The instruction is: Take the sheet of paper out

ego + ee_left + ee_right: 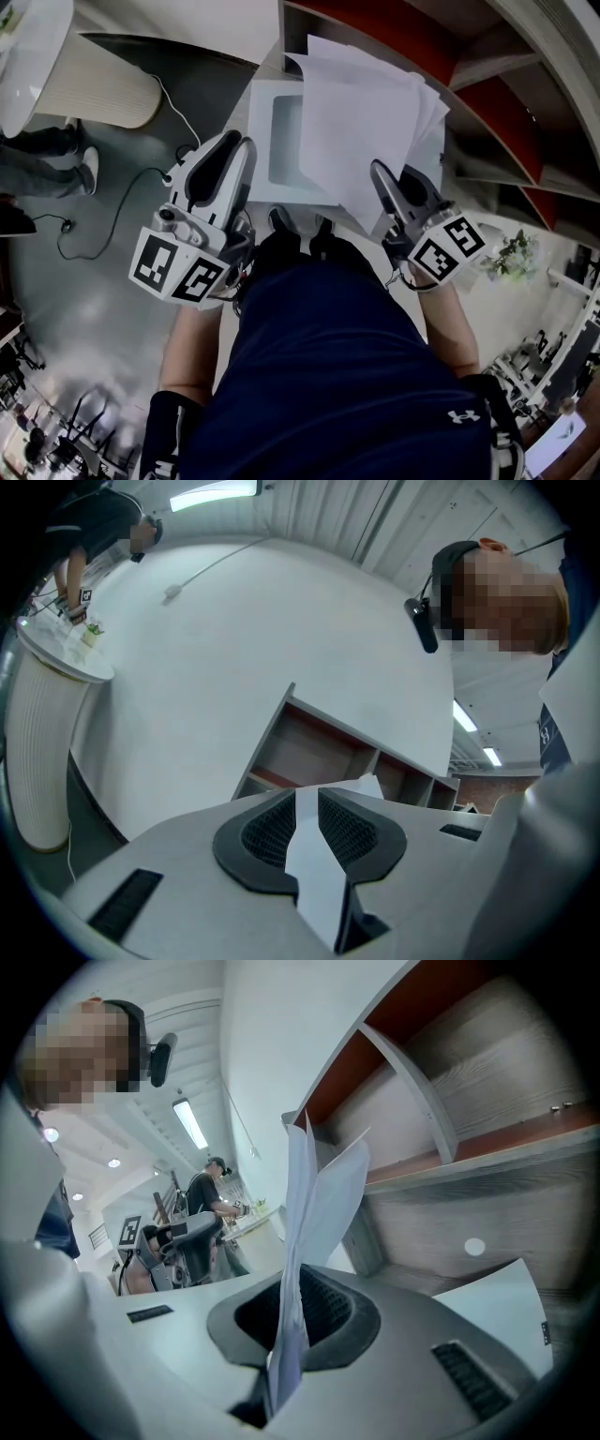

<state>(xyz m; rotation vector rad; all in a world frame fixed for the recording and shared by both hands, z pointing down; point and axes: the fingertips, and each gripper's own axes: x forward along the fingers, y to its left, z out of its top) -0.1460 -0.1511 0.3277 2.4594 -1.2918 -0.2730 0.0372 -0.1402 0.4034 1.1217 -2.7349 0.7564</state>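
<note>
Counting first: two grippers, two marker cubes, one white box (263,141), one shelf unit (487,103), one round table on a ribbed pedestal (103,89), one cable (122,202) on the floor. The sheets of paper (361,122) form one fanned bunch, and at least three overlapping corners show at its far end.

Right gripper (380,178): jaws nearly together, pinching the bunch at its near edge. In the right gripper view the sheets stand on edge between the pads and two layers split apart further out.

Paper position: lifted over the right half of the white box, in front of the shelf unit. The long axis runs from the right gripper away from the person, leaning slightly left in the head view, with the free end toward the shelf.

Left gripper (239,150): jaws part-way apart, with a white panel filling the gap and both pads on it. That is probably the left wall of the white box, but the left gripper view is too tight to confirm. It points roughly level, just beside the box's left side.
</note>
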